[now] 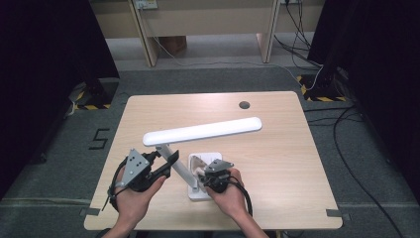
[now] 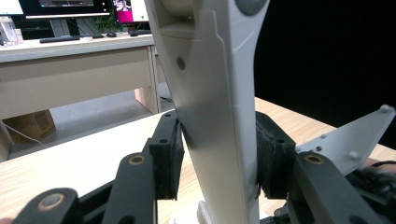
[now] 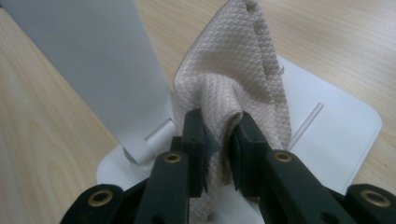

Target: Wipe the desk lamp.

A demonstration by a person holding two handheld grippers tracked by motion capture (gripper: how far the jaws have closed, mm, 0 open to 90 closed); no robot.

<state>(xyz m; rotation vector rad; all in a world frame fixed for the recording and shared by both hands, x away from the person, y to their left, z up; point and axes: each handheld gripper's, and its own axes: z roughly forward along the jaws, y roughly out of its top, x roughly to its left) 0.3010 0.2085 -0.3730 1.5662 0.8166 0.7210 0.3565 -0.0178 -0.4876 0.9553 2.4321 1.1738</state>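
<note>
Two grippers: left gripper [image 1: 170,159] clamps the lamp arm [image 2: 219,116] between its pads; right gripper [image 3: 222,144] pinches a beige cloth [image 3: 238,74] in a narrow bite.
One lamp: white desk lamp, its long head [image 1: 203,131] slanting above the table [image 1: 277,163], its square base [image 3: 336,126] near the table's front edge, between the two hands.
One cloth: bunched, standing up from the base, just beside the foot of the arm; whether its lower edge touches the base is hard to tell, since the jaws hide it.
Step in hand: wiping the lamp, as I judge it, with the left steadying the arm while the right works the cloth over the base.
Next move: keep the left clamp firm so the lamp does not tip, then drag the cloth flat across the base, pressing lightly and keeping the pinch closed.
One table hole: a dark grommet [image 1: 244,105] at the far side, well apart from the work.
</note>
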